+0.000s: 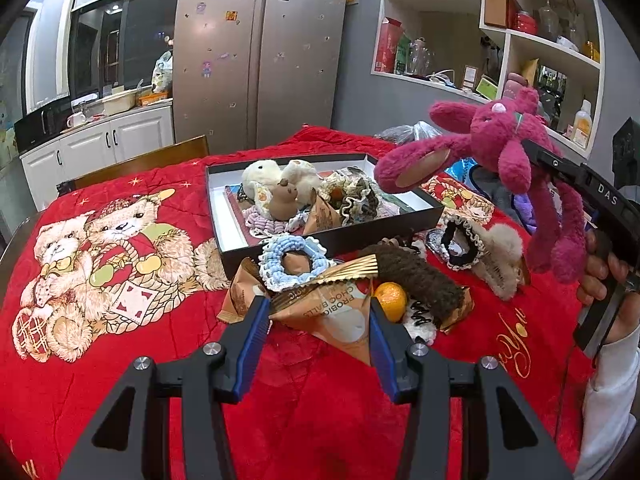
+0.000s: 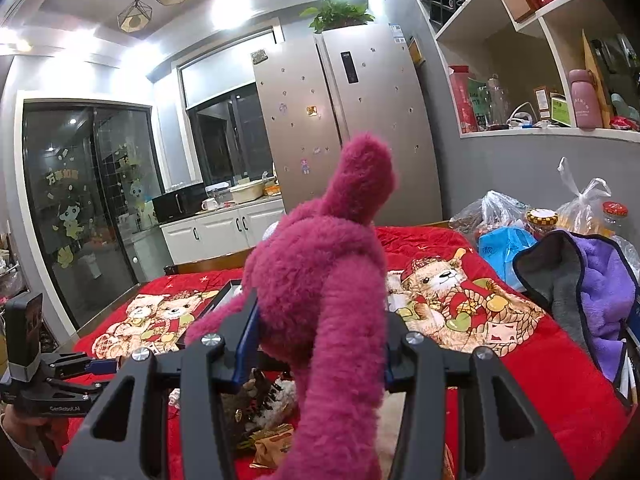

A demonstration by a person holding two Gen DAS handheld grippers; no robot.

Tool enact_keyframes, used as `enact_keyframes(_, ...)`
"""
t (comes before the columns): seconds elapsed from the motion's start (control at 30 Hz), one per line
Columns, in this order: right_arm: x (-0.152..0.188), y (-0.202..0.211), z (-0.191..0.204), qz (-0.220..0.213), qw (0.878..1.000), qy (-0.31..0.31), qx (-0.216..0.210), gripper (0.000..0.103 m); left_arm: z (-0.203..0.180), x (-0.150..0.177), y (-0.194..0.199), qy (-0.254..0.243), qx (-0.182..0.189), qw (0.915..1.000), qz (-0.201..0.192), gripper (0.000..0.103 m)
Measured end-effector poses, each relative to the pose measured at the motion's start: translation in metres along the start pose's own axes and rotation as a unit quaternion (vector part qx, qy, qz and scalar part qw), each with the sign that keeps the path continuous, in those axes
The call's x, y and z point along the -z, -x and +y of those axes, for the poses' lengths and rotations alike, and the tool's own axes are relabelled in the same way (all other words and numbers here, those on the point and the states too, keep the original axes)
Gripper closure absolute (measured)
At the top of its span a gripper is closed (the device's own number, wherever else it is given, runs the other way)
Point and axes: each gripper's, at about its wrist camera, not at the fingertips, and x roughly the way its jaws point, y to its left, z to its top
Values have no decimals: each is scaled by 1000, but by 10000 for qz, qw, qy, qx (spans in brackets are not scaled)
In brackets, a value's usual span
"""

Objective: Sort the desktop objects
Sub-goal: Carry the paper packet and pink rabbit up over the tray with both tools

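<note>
A magenta long-limbed plush toy (image 1: 500, 128) hangs above the table's right side, and my right gripper (image 2: 320, 320) is shut on its body (image 2: 320, 280). Near the front of the pile, my left gripper (image 1: 318, 340) has an orange-and-white snack packet (image 1: 332, 312) filling the gap between its blue pads. Behind it lie a blue scrunchie (image 1: 288, 256), a mandarin (image 1: 390, 300), a brown fuzzy hair band (image 1: 416, 276) and a black frilled scrunchie (image 1: 460, 244). The black box (image 1: 400, 216) beyond holds cream plush toys, a brown figure and several scrunchies.
A red quilt with teddy bears (image 1: 100, 248) covers the table. Plastic bags, jars and a purple towel (image 2: 600, 288) crowd the far right edge. A wooden chair back (image 1: 140, 164) stands behind the table, with a fridge (image 1: 260, 52) and wall shelves beyond.
</note>
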Motion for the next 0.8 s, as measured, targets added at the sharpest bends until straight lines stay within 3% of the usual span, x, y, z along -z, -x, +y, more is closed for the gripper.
enact_keyframes(0.47,1,-6,2,-62,10000,3,-21,55,0,-15,5,96,-5,9998,-154,54)
enact_keyframes(0.8,-34,-33,12,83,9999,31,-107,55,19,-71,-21,300,-300,9991,16,54)
